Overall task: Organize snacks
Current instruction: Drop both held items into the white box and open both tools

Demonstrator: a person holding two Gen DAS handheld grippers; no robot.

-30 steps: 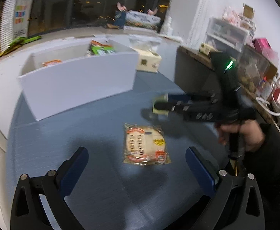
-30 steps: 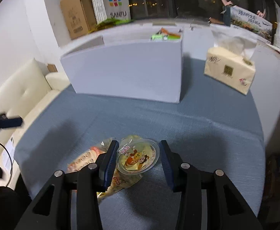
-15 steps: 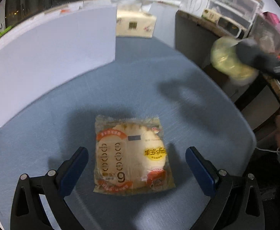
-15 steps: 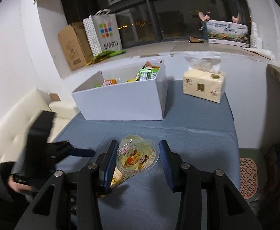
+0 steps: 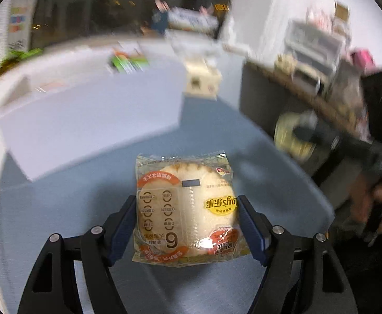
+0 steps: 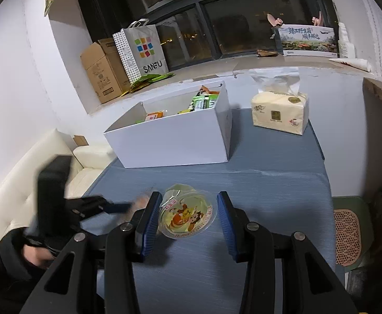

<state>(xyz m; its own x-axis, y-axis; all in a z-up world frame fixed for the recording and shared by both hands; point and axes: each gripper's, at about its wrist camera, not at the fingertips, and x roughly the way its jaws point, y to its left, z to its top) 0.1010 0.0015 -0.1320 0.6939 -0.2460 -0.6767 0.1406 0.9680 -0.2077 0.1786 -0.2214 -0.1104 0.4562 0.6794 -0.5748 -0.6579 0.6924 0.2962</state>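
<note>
Gripping a bun packet [image 5: 185, 206], the left gripper [image 5: 185, 225]; only the right view shows the right gripper [image 6: 187, 216] clamping a jelly cup [image 6: 187, 213].

Blue-grey table [image 6: 282, 183] with white box [image 6: 175, 141], tissue pack [image 6: 280, 112]

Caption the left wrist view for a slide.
Left gripper clamps a wrapped bun above the blue table, white box behind.
</note>
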